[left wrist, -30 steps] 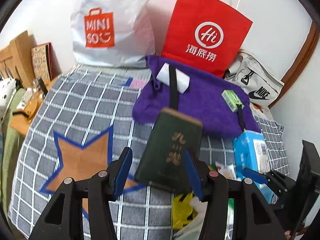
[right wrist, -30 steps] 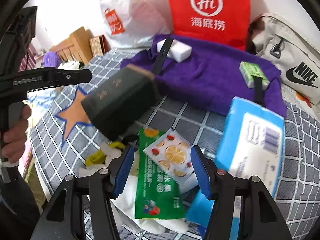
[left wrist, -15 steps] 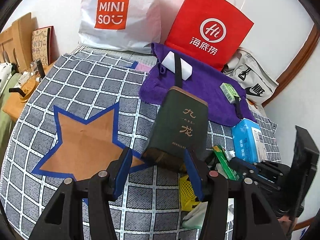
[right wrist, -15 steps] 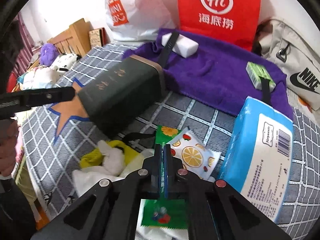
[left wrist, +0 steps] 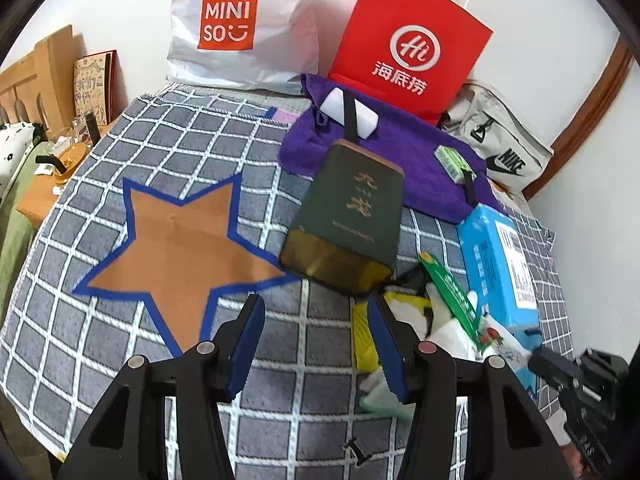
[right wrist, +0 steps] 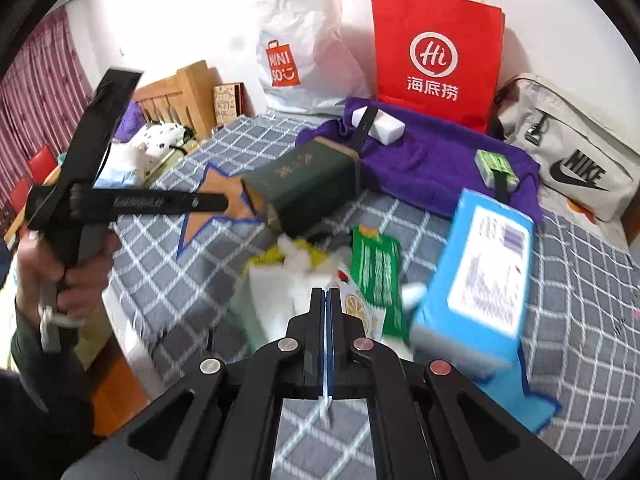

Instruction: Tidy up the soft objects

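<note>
Right wrist view: the right gripper (right wrist: 327, 300) is closed on the green snack packet (right wrist: 378, 276), lifted above the checkered cloth (right wrist: 580, 280). The left gripper (left wrist: 316, 320) stands open, holding nothing, near the dark green box (left wrist: 352, 208).

The bedspread (left wrist: 168, 360) is grey with a white grid and carries an orange star (left wrist: 176, 248) edged in blue. A purple towel (left wrist: 404, 152) lies at its far edge, below a red bag (left wrist: 408, 36) with white lettering and a white bag (left wrist: 240, 24) with an orange logo. The box (left wrist: 356, 208) is dark green, the tissue pack (left wrist: 496, 264) light blue, and the snack packet (right wrist: 376, 272) green.
</note>
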Available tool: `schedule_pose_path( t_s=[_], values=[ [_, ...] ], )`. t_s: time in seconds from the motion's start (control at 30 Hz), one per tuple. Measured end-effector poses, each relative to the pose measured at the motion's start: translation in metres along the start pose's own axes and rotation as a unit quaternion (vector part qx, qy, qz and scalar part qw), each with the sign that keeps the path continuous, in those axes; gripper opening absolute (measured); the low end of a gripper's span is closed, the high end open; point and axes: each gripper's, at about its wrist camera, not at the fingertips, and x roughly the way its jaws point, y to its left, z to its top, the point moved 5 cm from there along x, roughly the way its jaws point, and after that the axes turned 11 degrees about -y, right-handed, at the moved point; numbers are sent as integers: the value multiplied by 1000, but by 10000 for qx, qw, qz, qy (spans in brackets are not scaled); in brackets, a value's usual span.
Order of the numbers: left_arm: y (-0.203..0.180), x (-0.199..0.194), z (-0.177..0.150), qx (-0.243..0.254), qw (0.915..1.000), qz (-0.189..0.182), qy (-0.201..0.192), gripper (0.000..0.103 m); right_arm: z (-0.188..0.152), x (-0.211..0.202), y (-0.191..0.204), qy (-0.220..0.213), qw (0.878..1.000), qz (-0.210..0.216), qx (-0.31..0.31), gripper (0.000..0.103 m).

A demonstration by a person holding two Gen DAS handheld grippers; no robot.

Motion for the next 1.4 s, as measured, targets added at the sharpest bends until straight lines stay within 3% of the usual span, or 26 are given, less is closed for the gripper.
schedule_pose_path(
  t_s=[0.4, 0.47, 0.53, 0.73, 0.97, 1.03, 1.13, 1.3, 1.4],
  values=[
    [-21, -3, -33, 264, 9995, 41, 152, 51, -77, 0, -37, 479, 9979, -323, 295, 3],
    [-22, -3, -36, 289, 9994, 42, 172, 51, -78, -1, -40, 426, 9981, -271, 354, 17],
    [-24, -1, -38, 313, 9993, 51, 200, 51, -77, -1, -41, 278, 9987, -235, 370, 58],
    [-29, 5, -45, 419, 9987, 74, 275, 51, -70, 15, -41, -7, 9991, -323, 275, 72],
    [-38, 4, -48, 507, 9982, -145, 289, 52, -72, 42, -38, 196, 9993, -270, 188, 70],
    [-45, 3, -49, 572, 9977, -255, 257, 54, -76, 42, -38, 203, 9993, -254, 201, 54],
    [-56, 5, -50, 701, 9966, -366, 217, 57, -79, 33, -43, 147, 9992, -230, 302, 37],
    [-76, 10, -54, 884, 9941, -570, 254, 57, -85, 17, -50, 96, 9985, -107, 536, 17],
    [-85, 17, -56, 911, 9928, -717, 286, 57, -88, 14, -51, 87, 9978, 58, 649, 14]
  ],
)
